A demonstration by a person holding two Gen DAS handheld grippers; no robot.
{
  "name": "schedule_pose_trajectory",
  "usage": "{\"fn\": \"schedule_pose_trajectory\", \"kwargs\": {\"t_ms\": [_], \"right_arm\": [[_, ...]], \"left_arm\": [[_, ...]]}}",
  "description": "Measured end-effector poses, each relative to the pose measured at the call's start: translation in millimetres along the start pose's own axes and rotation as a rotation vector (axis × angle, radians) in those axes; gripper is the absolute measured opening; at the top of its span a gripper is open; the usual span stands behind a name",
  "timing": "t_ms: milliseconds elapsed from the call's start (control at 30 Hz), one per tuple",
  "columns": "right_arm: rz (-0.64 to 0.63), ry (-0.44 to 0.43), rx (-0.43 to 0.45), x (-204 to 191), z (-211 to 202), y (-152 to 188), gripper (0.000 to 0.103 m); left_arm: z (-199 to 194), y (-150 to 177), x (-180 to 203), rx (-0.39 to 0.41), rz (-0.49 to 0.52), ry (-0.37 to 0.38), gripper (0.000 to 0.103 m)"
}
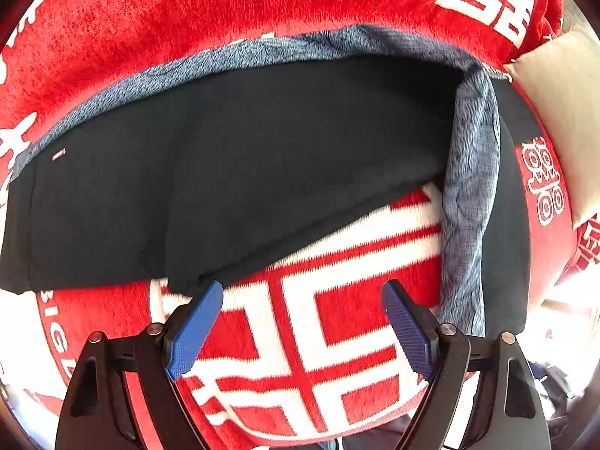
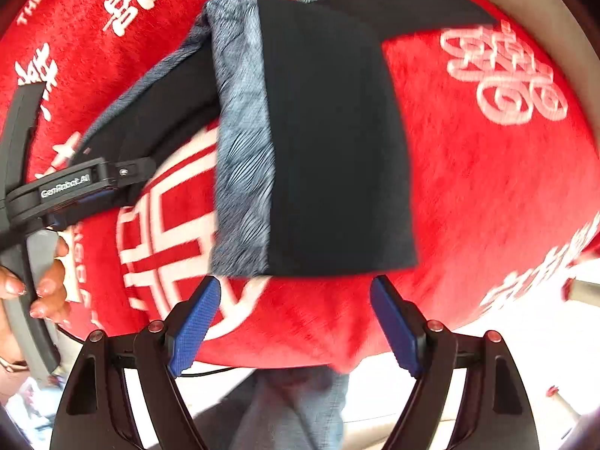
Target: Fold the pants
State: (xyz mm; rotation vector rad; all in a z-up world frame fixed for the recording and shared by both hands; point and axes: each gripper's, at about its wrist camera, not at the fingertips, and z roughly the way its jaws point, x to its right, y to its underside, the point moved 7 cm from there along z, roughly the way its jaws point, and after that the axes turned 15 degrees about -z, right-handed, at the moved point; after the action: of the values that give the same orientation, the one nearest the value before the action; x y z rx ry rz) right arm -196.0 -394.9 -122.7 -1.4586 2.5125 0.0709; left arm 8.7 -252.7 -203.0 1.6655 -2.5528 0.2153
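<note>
Both tools stand with their blue pads apart and grip nothing. The left tool [image 1: 302, 322] hovers over the red blanket [image 1: 187, 18], its left pad just beside the near hem of the black pants [image 1: 262, 157]. The right tool [image 2: 294, 318] hovers just short of the folded-over end of the same garment.

The pants lie across the middle of the blanket. One leg runs along the far side; the other portion is turned over, exposing a grey lining strip [image 2: 243, 150] along the fold.

To make the next fold well, you should:
1. Lower each tool to a near corner of the black fabric.
2. Close the pads on all layers at once, not the top layer alone.
3. Lift both corners level and carry them together, so that the fold line stays straight.
4. Keep the lining strip from rolling outward.

What carries the blanket cannot be told; its edges are cut off. The waistband end of the pants is not identifiable. Black fabric hides seams and layer count. The left tool's pads are not visible in the right wrist view; only its body and the operator's left hand [image 2: 45, 285] show.
</note>
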Motion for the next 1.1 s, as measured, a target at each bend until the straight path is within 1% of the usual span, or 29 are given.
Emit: {"fn": "schedule_pose_trajectory", "kwargs": {"t_ms": [67, 100, 200, 267, 300, 333, 367, 400, 433, 467, 500, 533, 633, 733, 867, 933, 1033, 1100], "right_arm": [[0.129, -0.150, 0.037, -7.9, 6.5, 7.5, 0.082], [0.179, -0.196, 0.052, -9.0, 10.1, 8.0, 0.080], [0.261, -0.271, 0.099, -13.6, 19.8, 3.0, 0.068], [0.283, -0.303, 0.128, -25.6, 23.6, -1.5, 0.060], [0.292, -0.311, 0.145, -27.6, 24.9, -5.2, 0.055], [0.302, -0.316, 0.167, -28.5, 25.7, -10.7, 0.052], [0.310, -0.322, 0.180, -29.4, 26.0, -13.6, 0.050], [0.325, -0.334, 0.184, -29.9, 29.5, -18.1, 0.037], [0.335, -0.335, 0.165, -28.0, 32.0, -19.2, 0.010], [0.352, -0.337, 0.135, -26.4, 35.8, -18.3, 0.003], [0.375, -0.337, 0.119, -24.5, 36.6, -17.1, 0.003], [0.382, -0.340, 0.122, -22.7, 31.1, -17.3, 0.003], [0.303, -0.333, 0.168, -17.2, -3.7, -27.7, 0.003], [0.238, -0.323, 0.205, -2.0, -42.9, -46.9, 0.003], [0.188, -0.306, 0.251, 39.4, -90.5, -89.9, 0.003], [0.153, -0.287, 0.274, 68.9, -112.0, -115.9, 0.003], [0.080, -0.223, 0.299, 111.8, -132.1, -166.7, 0.003], [0.049, -0.186, 0.304, 141.1, -138.0, -196.1, 0.003]], "left_arm": [[-2.6, 7.1, -2.5, 0.001, 0.013, -0.010, 0.087], [-3.6, 9.8, -4.2, 0.002, 0.018, -0.019, 0.087], [-7.1, 13.9, -8.6, 0.011, 0.017, -0.032, 0.087], [-9.2, 15.2, -11.4, 0.019, 0.015, -0.040, 0.087], [-9.4, 14.5, -12.0, 0.023, 0.013, -0.044, 0.087], [-10.6, 15.3, -12.2, 0.028, 0.009, -0.044, 0.087], [-12.4, 13.7, -22.3, 0.027, 0.007, -0.042, 0.087], [-13.7, 14.5, -22.3, 0.028, 0.006, -0.044, 0.087], [-14.1, 15.5, -23.3, 0.028, 0.005, -0.046, 0.087], [-14.9, 16.6, -23.0, 0.029, 0.004, -0.044, 0.087], [-17.2, 18.9, -20.8, 0.032, 0.004, -0.041, 0.087], [-19.5, 19.4, -19.1, 0.039, 0.004, -0.039, 0.087], [-24.7, 18.7, -11.6, 0.049, -0.003, -0.029, 0.087], [-26.4, 8.2, 6.7, 0.063, -0.010, -0.017, 0.087], [-23.7, -17.1, 36.0, 0.082, -0.036, -0.023, 0.087], [-22.7, -29.3, 50.4, 0.096, -0.053, -0.025, 0.087], [-12.6, -53.7, 70.1, 0.100, -0.070, -0.051, 0.087], [-7.0, -70.2, 82.0, 0.105, -0.085, -0.061, 0.087]]}}
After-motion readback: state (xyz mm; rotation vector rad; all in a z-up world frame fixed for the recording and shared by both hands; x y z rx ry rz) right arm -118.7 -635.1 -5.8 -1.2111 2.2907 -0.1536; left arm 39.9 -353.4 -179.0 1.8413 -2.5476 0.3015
